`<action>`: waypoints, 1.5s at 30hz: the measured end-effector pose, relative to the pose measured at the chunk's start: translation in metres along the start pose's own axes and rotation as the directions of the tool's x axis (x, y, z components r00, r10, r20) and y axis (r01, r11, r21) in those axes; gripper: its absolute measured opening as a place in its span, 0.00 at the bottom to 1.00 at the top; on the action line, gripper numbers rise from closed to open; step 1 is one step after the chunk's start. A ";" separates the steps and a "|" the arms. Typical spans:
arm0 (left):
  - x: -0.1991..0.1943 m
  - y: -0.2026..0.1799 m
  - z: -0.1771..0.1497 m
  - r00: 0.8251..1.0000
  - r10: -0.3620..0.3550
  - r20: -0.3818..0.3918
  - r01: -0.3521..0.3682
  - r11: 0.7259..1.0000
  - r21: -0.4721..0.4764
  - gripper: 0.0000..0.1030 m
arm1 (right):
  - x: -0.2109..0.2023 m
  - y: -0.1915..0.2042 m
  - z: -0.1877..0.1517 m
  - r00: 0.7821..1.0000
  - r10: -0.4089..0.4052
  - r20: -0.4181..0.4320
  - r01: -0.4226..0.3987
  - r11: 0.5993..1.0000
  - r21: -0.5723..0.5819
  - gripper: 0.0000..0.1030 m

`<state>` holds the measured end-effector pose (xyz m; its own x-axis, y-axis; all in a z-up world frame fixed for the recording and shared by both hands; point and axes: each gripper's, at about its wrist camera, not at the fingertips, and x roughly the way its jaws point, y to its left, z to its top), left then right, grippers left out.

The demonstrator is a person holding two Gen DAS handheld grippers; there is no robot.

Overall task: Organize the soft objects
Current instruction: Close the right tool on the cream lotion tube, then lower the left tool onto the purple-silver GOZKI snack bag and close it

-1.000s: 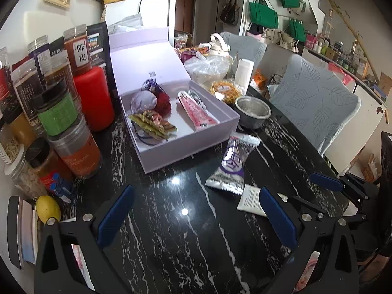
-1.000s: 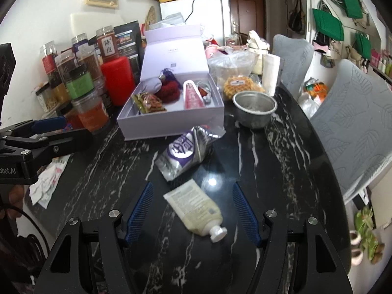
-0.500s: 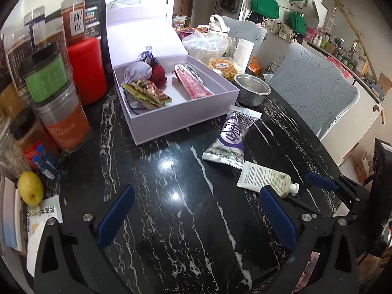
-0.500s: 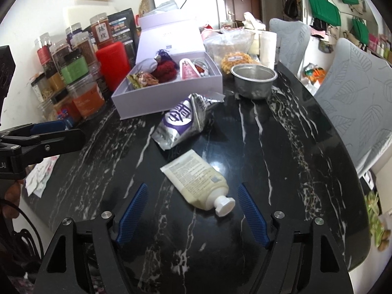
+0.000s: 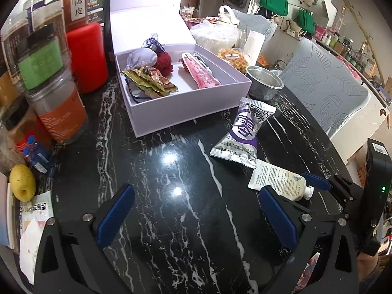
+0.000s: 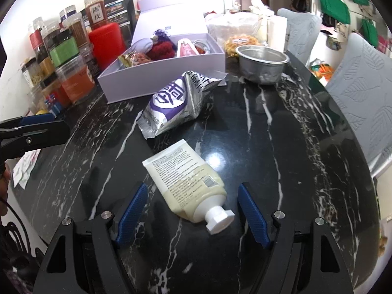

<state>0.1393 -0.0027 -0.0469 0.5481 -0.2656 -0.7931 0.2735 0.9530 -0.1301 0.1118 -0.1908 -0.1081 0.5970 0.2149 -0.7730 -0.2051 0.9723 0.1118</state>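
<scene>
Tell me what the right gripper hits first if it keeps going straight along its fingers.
Most likely the cream tube, lying capped on the black table between the right gripper's open jaws; exact depth is unclear.

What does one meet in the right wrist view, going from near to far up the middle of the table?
Right tongs, open → cream tube, its white cap nearest → purple and silver snack bag → white box with soft items inside → its raised lid.
</scene>
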 end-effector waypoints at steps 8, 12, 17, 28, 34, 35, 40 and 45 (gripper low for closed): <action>0.012 -0.009 0.009 1.000 0.006 -0.016 -0.005 1.000 0.026 1.00 | 0.005 0.001 0.000 1.000 -0.022 -0.003 0.022 0.998 -0.062 0.60; 0.016 -0.014 0.016 1.000 -0.004 -0.017 0.005 0.999 0.045 1.00 | 0.003 -0.004 0.001 1.000 -0.030 -0.009 0.029 0.998 -0.054 0.50; 0.024 -0.025 0.025 1.000 -0.024 -0.011 0.025 0.997 0.068 1.00 | -0.002 -0.025 0.001 0.998 -0.062 -0.015 0.063 0.998 0.017 0.48; 0.064 -0.057 0.041 0.998 -0.048 -0.045 0.053 0.991 0.123 1.00 | -0.012 -0.068 -0.002 0.992 -0.126 -0.006 0.126 0.984 0.122 0.48; 0.093 -0.067 0.053 0.995 -0.060 -0.082 0.072 0.987 0.144 1.00 | -0.012 -0.077 -0.002 0.991 -0.133 0.003 0.131 0.983 0.131 0.48; 0.097 -0.068 0.055 0.994 -0.067 -0.089 0.079 0.987 0.142 1.00 | -0.012 -0.079 -0.001 0.991 -0.134 0.004 0.132 0.982 0.135 0.48; 0.116 -0.074 0.064 0.990 -0.075 -0.123 0.094 0.984 0.149 0.99 | -0.013 -0.087 -0.001 0.991 -0.133 0.008 0.130 0.979 0.155 0.48; 0.127 -0.079 0.065 0.983 -0.111 -0.147 0.132 0.980 0.146 0.92 | -0.013 -0.093 -0.001 0.991 -0.135 0.012 0.131 0.978 0.165 0.48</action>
<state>0.2386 -0.1215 -0.0984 0.3920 -0.3450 -0.8528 0.4560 0.8780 -0.1456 0.1223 -0.2846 -0.1086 0.6286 0.0830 -0.7733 0.0057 0.9938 0.1113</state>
